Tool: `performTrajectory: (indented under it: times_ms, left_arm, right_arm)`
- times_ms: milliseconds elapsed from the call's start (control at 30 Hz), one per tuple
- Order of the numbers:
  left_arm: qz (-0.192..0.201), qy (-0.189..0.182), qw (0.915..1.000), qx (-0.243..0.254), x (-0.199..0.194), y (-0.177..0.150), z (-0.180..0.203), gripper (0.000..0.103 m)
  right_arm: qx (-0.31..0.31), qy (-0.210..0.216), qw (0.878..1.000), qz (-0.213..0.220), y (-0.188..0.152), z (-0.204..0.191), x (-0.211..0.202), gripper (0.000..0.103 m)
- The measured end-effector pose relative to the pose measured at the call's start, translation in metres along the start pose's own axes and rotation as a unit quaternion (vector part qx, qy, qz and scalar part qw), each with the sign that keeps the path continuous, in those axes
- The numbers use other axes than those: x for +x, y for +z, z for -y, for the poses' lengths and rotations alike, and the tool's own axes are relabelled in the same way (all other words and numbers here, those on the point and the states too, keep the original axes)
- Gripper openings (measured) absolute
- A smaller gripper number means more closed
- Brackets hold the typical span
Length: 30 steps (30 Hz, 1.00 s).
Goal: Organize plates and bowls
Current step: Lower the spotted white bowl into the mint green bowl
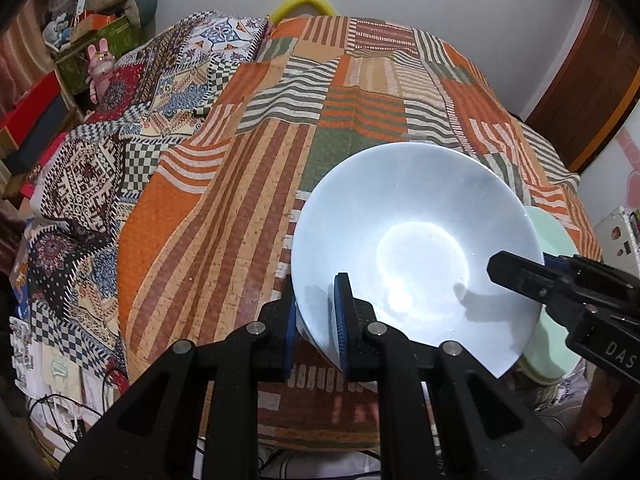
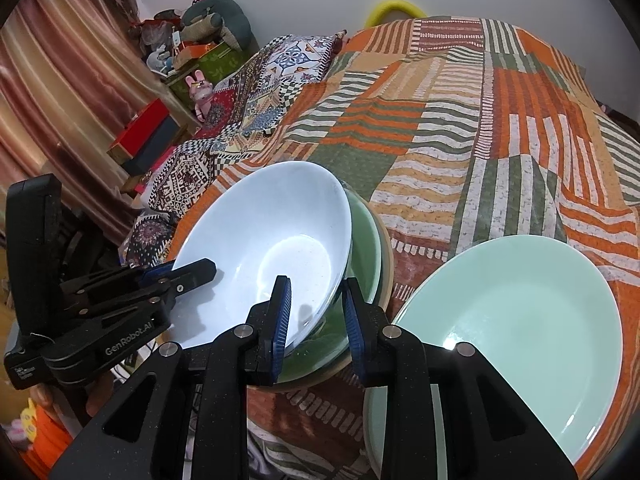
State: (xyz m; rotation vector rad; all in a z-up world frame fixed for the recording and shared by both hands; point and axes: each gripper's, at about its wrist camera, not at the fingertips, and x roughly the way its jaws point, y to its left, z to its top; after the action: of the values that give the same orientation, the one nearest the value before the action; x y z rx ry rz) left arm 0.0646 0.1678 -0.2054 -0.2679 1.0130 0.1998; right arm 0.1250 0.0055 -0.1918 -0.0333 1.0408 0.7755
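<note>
The pale blue bowl (image 2: 264, 248) sits tilted on a stack – nested in a green bowl (image 2: 366, 256) with a tan rim beneath it – at the near edge of the bed, on the striped patchwork bedspread (image 2: 460, 120). The left tool (image 1: 316, 328) pinches the blue bowl's near rim, one blue pad (image 1: 342, 320) inside the bowl and one outside. The right tool (image 2: 316, 320) has its pads only slightly apart, astride the near edge of the stack; whether they press on a rim I cannot tell. Just beside the stack, to its right, lies a mint green plate (image 2: 520, 312). Beyond the bed's left side – boxes and a pink toy rabbit (image 2: 200, 88).
</note>
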Motion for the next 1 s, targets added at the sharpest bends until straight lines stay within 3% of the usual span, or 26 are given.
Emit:
performTrajectory:
  times_ms: [200, 767, 833, 1000]
  left_arm:
    - [0.002, 0.012, 0.9999, 0.002, 0.002, 0.001, 0.001, 0.015]
    - [0.006, -0.008, 0.9999, 0.000, -0.003, 0.001, 0.000, 0.015]
    - [0.012, -0.010, 0.9999, 0.000, -0.008, 0.001, 0.001, 0.015]
    - [0.027, -0.019, 0.9994, -0.004, -0.020, 0.003, 0.000, 0.021]
  right_arm:
    - [-0.005, 0.002, 1.000, -0.004, 0.001, 0.000, 0.001, 0.026]
    - [-0.009, 0.011, 1.000, 0.002, -0.003, 0.002, -0.008, 0.032]
    - [-0.016, 0.002, 1.000, 0.010, -0.003, 0.001, -0.013, 0.047]
    - [-0.027, -0.013, 0.999, 0.035, 0.000, 0.002, -0.027, 0.050]
